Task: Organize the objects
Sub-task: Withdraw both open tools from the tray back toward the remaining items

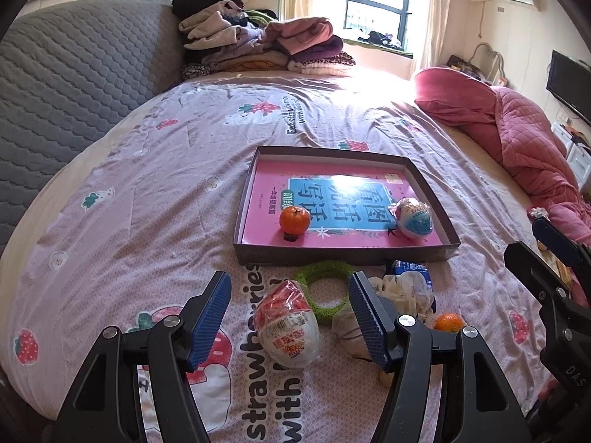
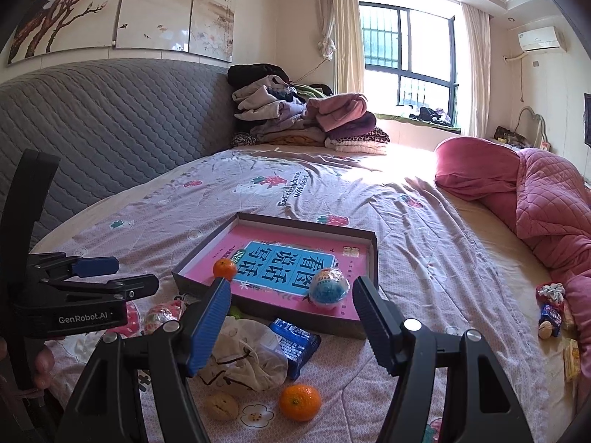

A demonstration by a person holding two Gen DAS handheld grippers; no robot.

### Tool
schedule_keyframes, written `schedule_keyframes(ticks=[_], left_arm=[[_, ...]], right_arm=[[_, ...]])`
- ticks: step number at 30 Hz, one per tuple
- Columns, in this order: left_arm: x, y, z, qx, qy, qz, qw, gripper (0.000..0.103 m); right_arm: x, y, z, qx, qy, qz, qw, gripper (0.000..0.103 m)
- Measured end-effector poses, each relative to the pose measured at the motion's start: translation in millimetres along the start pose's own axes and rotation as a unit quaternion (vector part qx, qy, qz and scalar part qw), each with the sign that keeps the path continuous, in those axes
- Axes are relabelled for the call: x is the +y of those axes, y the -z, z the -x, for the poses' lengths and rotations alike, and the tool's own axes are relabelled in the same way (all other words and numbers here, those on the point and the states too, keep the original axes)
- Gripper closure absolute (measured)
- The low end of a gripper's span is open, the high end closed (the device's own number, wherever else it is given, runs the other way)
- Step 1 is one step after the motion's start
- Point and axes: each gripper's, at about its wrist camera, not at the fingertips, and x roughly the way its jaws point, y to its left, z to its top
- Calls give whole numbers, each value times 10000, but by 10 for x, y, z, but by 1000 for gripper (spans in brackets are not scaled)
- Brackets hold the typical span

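A shallow grey box tray (image 1: 343, 253) (image 2: 373, 254) lies on the bed with a pink book as its floor, holding a tangerine (image 1: 294, 219) (image 2: 224, 269) and a blue-white toy egg (image 1: 413, 217) (image 2: 328, 288). My left gripper (image 1: 288, 313) is open, its jaws on either side of a red-white toy egg (image 1: 288, 328) (image 2: 162, 315) on the sheet. My right gripper (image 2: 291, 317) is open and empty, above a loose tangerine (image 2: 299, 402) (image 1: 448, 322), a walnut (image 2: 221, 406), a plastic bag (image 2: 247, 358) (image 1: 402, 288) and a blue packet (image 2: 295, 343).
A green spiky ring (image 1: 325, 291) lies before the tray. A pink quilt (image 1: 524, 140) (image 2: 546, 206) covers the right side, with small snacks (image 2: 550, 306) beside it. Folded clothes (image 1: 258, 44) are piled at the grey headboard (image 2: 110, 129).
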Motion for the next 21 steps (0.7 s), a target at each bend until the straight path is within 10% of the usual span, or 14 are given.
schedule_keyframes(ticks=[21], left_arm=[[90, 315, -193, 396, -78, -61, 9992, 35]], right_arm=[[247, 310, -218, 497, -144, 307, 9982, 35]])
